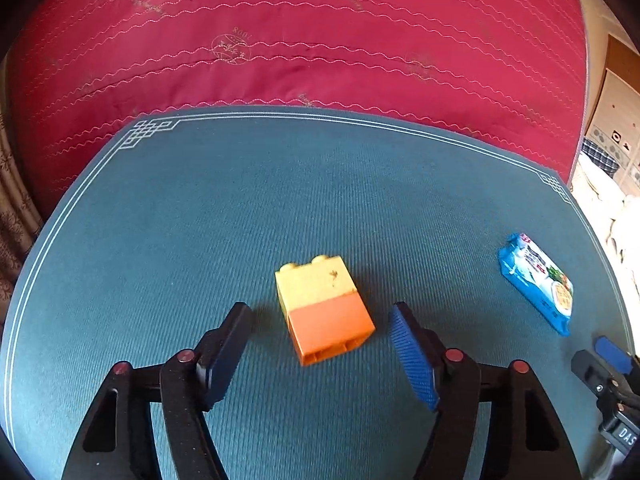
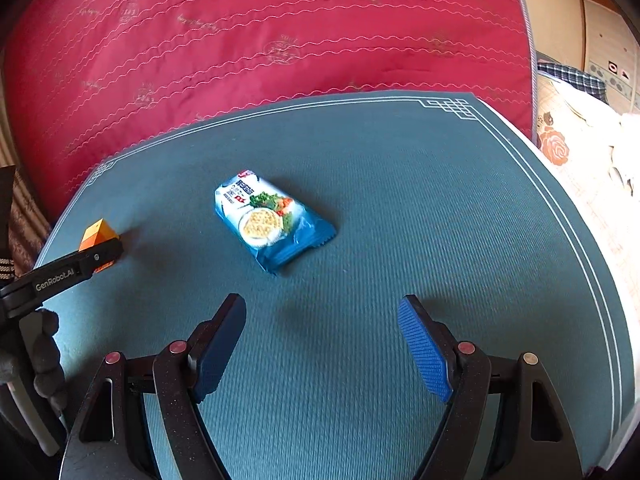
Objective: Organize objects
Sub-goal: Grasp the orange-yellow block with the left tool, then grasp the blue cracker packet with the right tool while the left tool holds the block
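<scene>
A toy block [image 1: 324, 308], yellow half stacked on an orange half, lies on its side on the teal mat [image 1: 192, 208]. My left gripper [image 1: 320, 314] is open; the block sits between its fingertips with a gap on each side, touching neither pad. A blue snack packet [image 2: 272, 220] printed with crackers and vegetables lies flat on the mat ahead of my right gripper [image 2: 322, 304], which is open and holds nothing. In the right wrist view the block [image 2: 98, 234] shows at the far left, partly behind a left gripper finger [image 2: 80, 268]. The packet [image 1: 536, 280] also appears at the right of the left wrist view.
The mat lies on a red quilted bedcover [image 1: 280, 40] that fills the background. A gloved hand [image 2: 44, 360] holds the left gripper at the left edge. Pale floral bedding [image 2: 568, 148] and a cabinet [image 2: 608, 52] are past the mat's right edge.
</scene>
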A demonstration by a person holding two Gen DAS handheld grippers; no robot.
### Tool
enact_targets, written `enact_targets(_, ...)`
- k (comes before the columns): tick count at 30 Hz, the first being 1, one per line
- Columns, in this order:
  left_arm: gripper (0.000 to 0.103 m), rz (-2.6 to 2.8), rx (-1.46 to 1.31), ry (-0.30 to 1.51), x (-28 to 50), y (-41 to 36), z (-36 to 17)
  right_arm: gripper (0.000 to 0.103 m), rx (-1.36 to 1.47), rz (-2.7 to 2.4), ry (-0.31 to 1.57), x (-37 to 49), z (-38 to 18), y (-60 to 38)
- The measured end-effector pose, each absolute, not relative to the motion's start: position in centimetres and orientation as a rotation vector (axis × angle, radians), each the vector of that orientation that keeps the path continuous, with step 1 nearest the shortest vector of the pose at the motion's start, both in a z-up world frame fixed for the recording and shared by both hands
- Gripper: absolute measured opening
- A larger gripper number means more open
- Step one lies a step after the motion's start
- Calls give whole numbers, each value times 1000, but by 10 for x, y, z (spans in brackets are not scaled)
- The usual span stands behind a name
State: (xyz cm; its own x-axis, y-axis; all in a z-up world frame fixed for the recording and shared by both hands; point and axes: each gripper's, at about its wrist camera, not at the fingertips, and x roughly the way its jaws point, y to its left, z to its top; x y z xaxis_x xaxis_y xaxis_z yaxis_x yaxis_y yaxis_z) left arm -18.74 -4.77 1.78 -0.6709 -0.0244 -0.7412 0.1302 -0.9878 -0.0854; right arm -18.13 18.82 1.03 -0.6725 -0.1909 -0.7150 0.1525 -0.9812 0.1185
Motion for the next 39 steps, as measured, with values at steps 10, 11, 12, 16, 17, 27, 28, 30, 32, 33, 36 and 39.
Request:
enact_targets(10,41,-2819,1200,214,-189,-52,18,80,1089,-2661,-15,-219,17,170)
enact_targets(11,35,-2822,1201,219,-191,-53,19,80,1083,-2661,12,-222,18,166)
enact_targets(12,33,-2824,1201,225,-190,-53,19,80,1077,-2659,32,-227,19,162)
enact_targets(16,33,-2835,1200,236,-189,-55,20,80,1071,-2638,84,-240,22,150)
enact_targets(17,33,-2837,1200,238,-189,-55,21,80,1072,-2634,103,-242,22,147)
enact_targets(27,33,-2853,1203,250,-188,-55,20,78,1119,-2597,209,-244,10,134)
enact_targets(28,33,-2853,1202,247,-188,-54,20,78,1129,-2600,206,-245,9,134)
enact_targets(30,33,-2854,1200,239,-188,-53,20,75,1147,-2617,211,-247,7,133)
enact_targets(32,33,-2854,1201,239,-188,-53,20,68,1152,-2633,214,-248,8,132)
enact_targets(33,33,-2855,1200,241,-188,-53,20,63,1153,-2635,214,-248,9,131)
enact_targets(36,33,-2863,1201,247,-188,-54,19,49,1149,-2634,230,-246,9,129)
enact_targets(39,33,-2882,1196,260,-187,-56,20,42,1148,-2628,230,-239,11,128)
